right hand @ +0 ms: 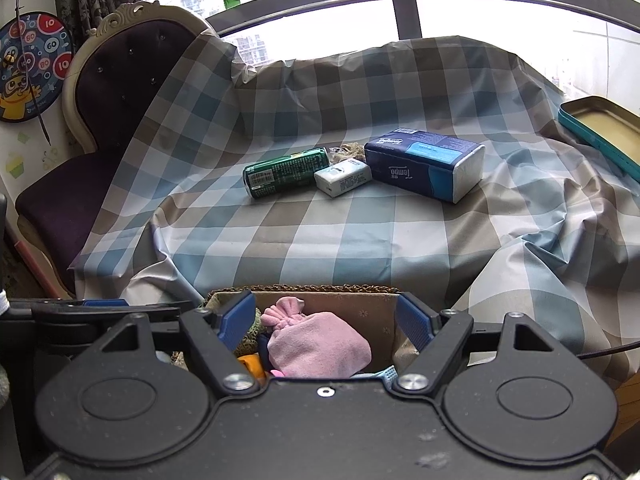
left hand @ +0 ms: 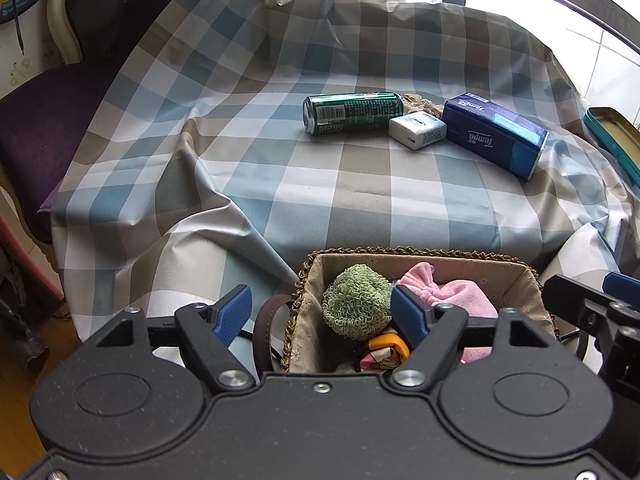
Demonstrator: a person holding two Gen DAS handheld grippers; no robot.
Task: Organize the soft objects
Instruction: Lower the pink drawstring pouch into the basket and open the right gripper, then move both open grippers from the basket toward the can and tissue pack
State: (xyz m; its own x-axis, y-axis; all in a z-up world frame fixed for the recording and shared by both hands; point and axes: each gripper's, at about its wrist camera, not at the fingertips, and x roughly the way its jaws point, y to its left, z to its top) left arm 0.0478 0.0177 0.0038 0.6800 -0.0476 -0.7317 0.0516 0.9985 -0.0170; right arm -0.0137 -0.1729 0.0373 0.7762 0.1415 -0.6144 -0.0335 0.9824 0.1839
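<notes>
The left tool [left hand: 322,314] stands wide apart, holding nothing, over the woven basket [left hand: 400,253] at the surface's near edge. The right tool [right hand: 326,318] is likewise spread and empty above it. Inside lie a green scrubby [left hand: 354,304] and a pink pouch [right hand: 316,346].

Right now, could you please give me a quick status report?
Left claw and right claw open, empty, above basket. Pink pouch, green scrubber inside. Tissue pack out on cloth.

Pouch [right hand: 318,346] lies in basket [left hand: 520,280]; can [left hand: 352,112] beyond.
</notes>
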